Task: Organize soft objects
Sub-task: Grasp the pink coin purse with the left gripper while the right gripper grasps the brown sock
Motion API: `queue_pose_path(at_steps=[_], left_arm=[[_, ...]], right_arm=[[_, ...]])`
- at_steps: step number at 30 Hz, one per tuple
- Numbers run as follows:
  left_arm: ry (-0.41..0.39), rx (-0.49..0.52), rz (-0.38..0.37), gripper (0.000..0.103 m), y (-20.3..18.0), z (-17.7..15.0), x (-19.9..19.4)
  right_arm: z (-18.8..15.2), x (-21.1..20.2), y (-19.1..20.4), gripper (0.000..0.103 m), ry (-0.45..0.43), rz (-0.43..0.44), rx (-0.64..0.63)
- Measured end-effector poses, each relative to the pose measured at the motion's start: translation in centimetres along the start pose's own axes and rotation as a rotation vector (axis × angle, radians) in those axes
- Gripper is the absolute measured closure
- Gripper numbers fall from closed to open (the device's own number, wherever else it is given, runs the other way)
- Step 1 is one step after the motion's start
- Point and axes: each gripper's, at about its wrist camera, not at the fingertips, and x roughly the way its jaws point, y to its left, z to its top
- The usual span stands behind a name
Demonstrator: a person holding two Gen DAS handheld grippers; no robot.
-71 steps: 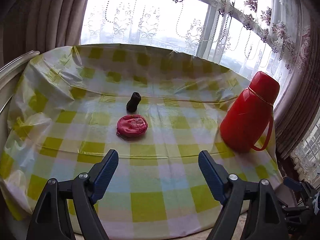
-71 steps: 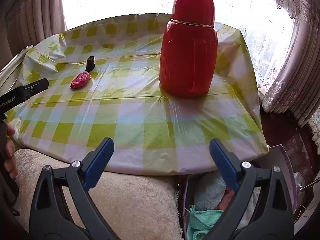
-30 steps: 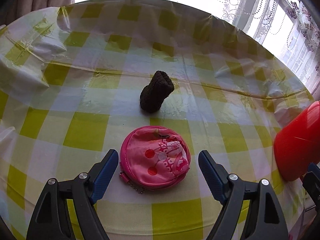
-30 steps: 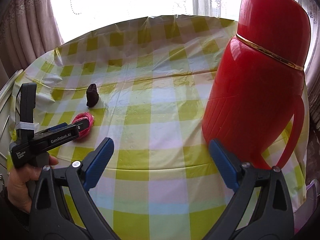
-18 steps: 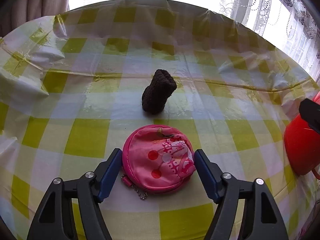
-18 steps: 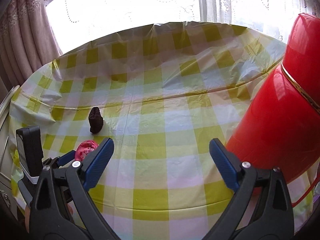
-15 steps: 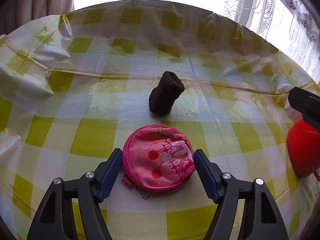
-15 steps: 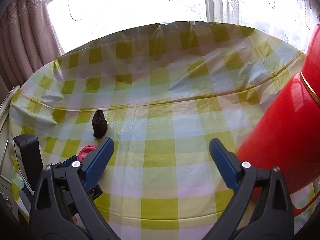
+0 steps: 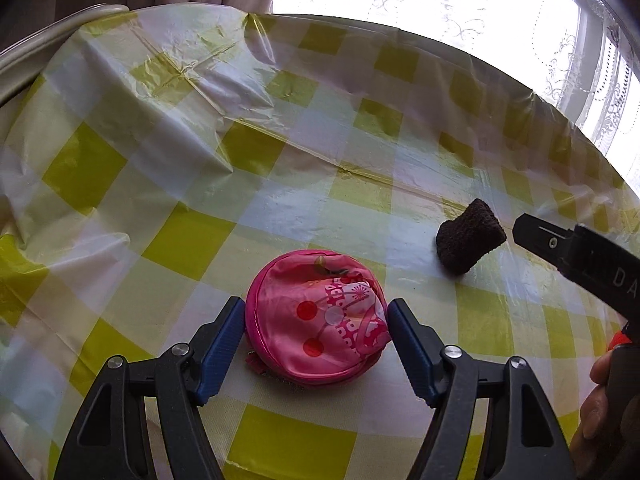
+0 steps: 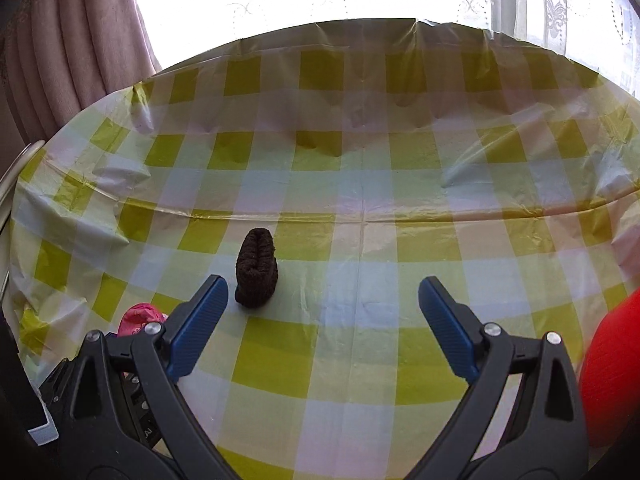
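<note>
Pink pouch (image 9: 320,320) — zipped, contents perhaps hidden.

Open tablecloth (image 10: 360,240) beyond sock (image 10: 256,268) (flask (image 10: 612,368) rightward).

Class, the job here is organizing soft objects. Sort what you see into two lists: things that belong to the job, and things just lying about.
Belongs to the job:
- pink round pouch, between the left tool's pads
- brown knitted sock
- right tool, open and empty

Just lying about:
- red flask
- checked tablecloth
- curtains
</note>
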Motion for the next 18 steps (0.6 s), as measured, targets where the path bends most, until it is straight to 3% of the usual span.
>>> queue_pose_path(at_steps=[2,6,10,15,18], left_arm=[[-0.011,-0.023,0.014,0.030,0.6,0.0,0.0],[-0.016,-0.053,0.007,0.030,1.5,0.0,-0.1],[-0.016,-0.056,-0.005,0.030,1.6,-0.1,0.0],[-0.018,-0.050,-0.021,0.030,1.4,-0.2,-0.1],[-0.023,-0.042,-0.023,0.030,1.2,-0.2,-0.2]], right_arm=[[0.1,1.1,1.2,0.007,0.009,0.008,-0.028],[0.1,3.4,2.8,0.021,0.042,0.006,-0.062],[0.2,5.3,3.2,0.027,0.078,0.010,-0.057],[-0.1,6.1,3.1,0.064,0.100,-0.002,-0.061],[-0.2,5.7,2.8,0.076,0.105,0.008,-0.051]])
